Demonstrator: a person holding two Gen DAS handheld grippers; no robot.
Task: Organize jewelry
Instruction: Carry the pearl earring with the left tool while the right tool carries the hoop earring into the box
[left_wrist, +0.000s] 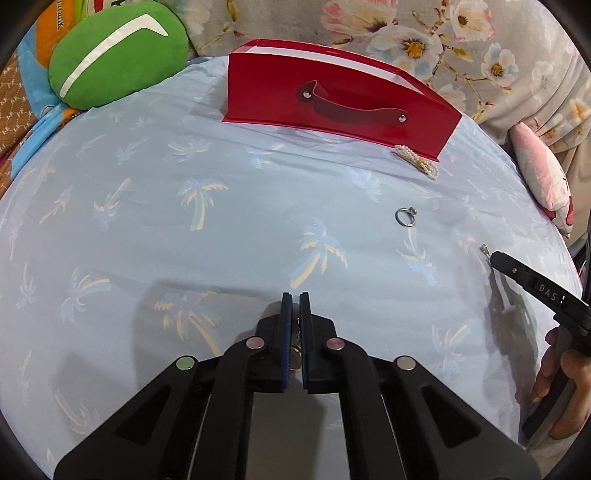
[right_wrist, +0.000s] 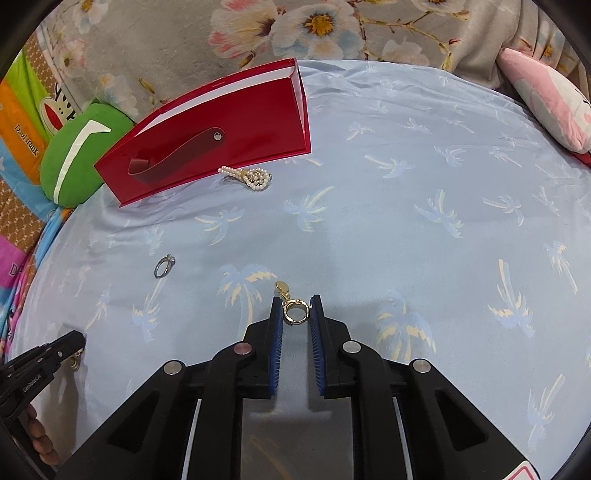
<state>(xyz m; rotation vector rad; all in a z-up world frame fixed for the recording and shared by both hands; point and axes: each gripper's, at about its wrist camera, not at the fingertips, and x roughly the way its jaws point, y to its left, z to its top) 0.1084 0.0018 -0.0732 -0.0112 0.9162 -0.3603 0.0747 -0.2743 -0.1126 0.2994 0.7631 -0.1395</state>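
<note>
A red jewelry box (left_wrist: 332, 99) stands on the blue palm-print sheet, also in the right wrist view (right_wrist: 207, 144). A pearl bracelet (left_wrist: 417, 160) (right_wrist: 249, 177) lies in front of it. A silver ring (left_wrist: 405, 216) (right_wrist: 164, 266) lies on the sheet. My left gripper (left_wrist: 294, 299) is shut on a gold earring (left_wrist: 295, 356) held deep between its pads; it also shows in the right wrist view (right_wrist: 75, 341). My right gripper (right_wrist: 294, 301) is open around a second gold earring (right_wrist: 293, 308) lying on the sheet; its tip shows in the left wrist view (left_wrist: 493, 255).
A green cushion (left_wrist: 118, 55) (right_wrist: 81, 155) lies left of the box. A pink plush pillow (left_wrist: 543, 177) (right_wrist: 546, 99) lies at the right. A floral blanket (left_wrist: 461, 44) runs along the back. Colourful bedding (right_wrist: 18, 147) borders the left edge.
</note>
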